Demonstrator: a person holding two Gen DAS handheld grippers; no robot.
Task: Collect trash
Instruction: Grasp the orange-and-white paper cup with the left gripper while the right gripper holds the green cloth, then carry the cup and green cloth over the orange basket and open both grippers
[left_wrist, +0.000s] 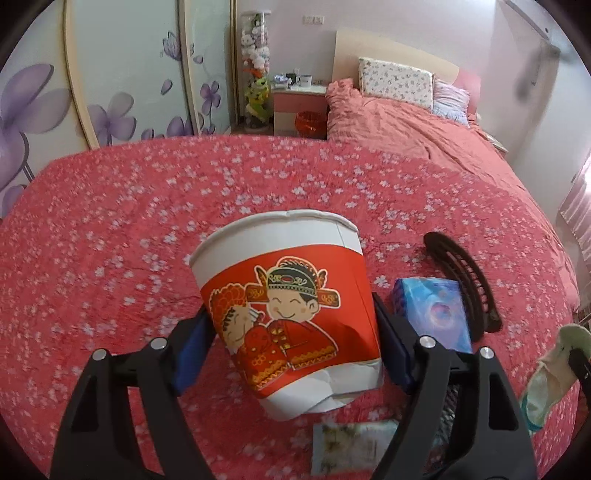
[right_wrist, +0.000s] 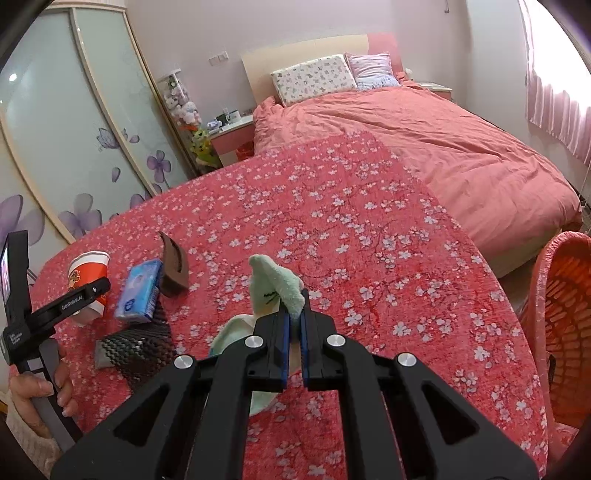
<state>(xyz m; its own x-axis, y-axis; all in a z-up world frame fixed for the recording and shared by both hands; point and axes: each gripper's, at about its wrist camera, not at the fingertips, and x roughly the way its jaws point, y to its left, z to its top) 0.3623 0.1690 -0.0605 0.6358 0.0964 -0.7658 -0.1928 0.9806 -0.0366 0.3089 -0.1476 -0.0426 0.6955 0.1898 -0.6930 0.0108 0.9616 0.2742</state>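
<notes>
- The left tongs (left_wrist: 291, 339) are closed onto a paper cup (left_wrist: 288, 314), blue pads pressed to its lower sides; the cup is tilted, and it seems lifted just off the counter (left_wrist: 110, 221), though I cannot be sure.
- The right tongs (right_wrist: 293, 328) are shut nearly flat on a pale green cloth (right_wrist: 277, 280), which bunches up above the pads and hangs below them, over the counter.
- Risk, as I judge it: the cup's base is already crumpled and torn, so a hard squeeze could fold the thin wall and let it slip out. The tilt would spill any leftover contents.
- The cloth is held only by a narrow pinch and could slide free in a quick swing toward the orange basket (right_wrist: 565, 314) at the counter's right edge.
- The cup is white with a red band showing a cartoon couple; its rim is slightly dented.
- Just beside the cup lie a blue tissue pack (left_wrist: 432, 310), a dark brown hair clip (left_wrist: 465, 280), a printed packet (left_wrist: 354, 446) and a black textured item (right_wrist: 140, 350).
</notes>
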